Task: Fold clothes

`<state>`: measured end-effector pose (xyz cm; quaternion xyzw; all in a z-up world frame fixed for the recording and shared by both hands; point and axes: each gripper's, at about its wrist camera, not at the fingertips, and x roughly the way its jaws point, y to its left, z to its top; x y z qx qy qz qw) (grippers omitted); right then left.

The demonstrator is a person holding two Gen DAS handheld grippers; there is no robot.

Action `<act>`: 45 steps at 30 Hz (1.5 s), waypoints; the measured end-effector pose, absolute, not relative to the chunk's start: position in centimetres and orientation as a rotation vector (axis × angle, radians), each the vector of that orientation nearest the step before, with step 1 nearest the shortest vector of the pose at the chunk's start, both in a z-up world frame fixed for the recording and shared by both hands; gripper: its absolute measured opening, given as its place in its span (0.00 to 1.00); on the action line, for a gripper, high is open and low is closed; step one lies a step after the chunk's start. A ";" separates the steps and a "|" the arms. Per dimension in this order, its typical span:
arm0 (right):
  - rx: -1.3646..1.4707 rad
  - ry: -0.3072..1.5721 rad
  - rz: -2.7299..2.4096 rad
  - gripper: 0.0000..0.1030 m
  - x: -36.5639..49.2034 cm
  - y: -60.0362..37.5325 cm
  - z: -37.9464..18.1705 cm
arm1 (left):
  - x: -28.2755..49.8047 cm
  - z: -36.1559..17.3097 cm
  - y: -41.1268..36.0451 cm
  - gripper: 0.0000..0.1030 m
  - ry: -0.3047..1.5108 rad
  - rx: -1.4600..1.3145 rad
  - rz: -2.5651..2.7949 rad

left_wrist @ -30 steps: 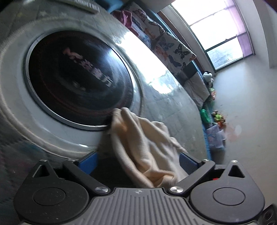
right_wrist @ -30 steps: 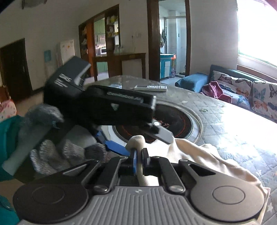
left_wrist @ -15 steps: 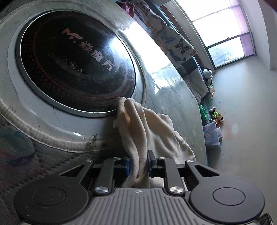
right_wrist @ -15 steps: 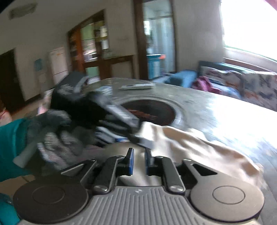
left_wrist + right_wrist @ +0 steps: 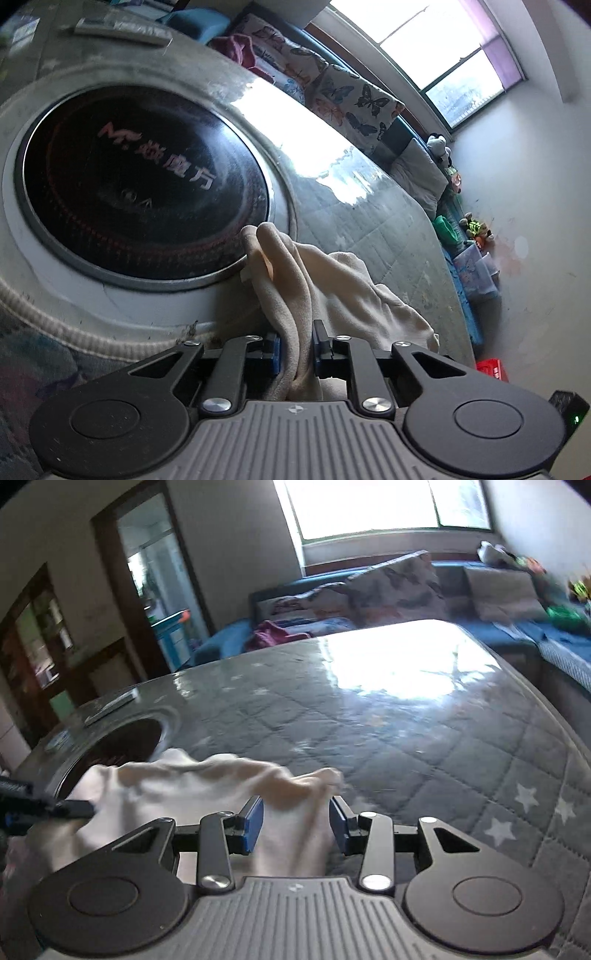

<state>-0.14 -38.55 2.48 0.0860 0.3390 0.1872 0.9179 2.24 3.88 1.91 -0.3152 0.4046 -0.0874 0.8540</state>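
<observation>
**Cream garment held at one end, loose at the other**

The left gripper [image 5: 295, 349] is pinching a bunched ridge of the cream garment [image 5: 332, 288], its fingers [image 5: 274, 350] pressing in on the cloth from both sides. The right gripper [image 5: 296, 821] is standing with its fingers [image 5: 253, 821] spread apart; cloth is lying between them, but neither pad is visibly touching it, so that end is looking unheld. The garment is lying crumpled on the quilted grey bench [image 5: 424, 738], just beside the round black glass plate [image 5: 140, 184], with one rumpled tip lapping over the plate's metal rim.

It is not folded flat; the layers are bunching in ridges.

Risks, as a judgement:
- With only the left end gripped, any pull is likely to drag the whole piece instead of stretching it, leaving the ridges in place.
- The left fingers are holding several layers at once, so a fold made from this grip could trap a twist.
- The cover is glossy, so the cloth may be sliding rather than staying put.
- The right-wrist view is blurred, so the garment's edge there is hard to place.
</observation>
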 end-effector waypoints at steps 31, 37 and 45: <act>0.120 0.463 0.153 0.11 -6.8 -46.8 9.6 | 5.8 6.2 -8.5 0.13 0.802 -0.491 -0.480; 0.085 0.457 0.066 0.11 -6.7 -49.7 10.4 | 6.8 6.6 -12.9 0.13 0.820 -0.467 -0.555; 0.058 0.475 0.001 0.11 -5.6 -52.4 9.5 | 7.9 5.7 -17.1 0.13 0.864 -0.411 -0.588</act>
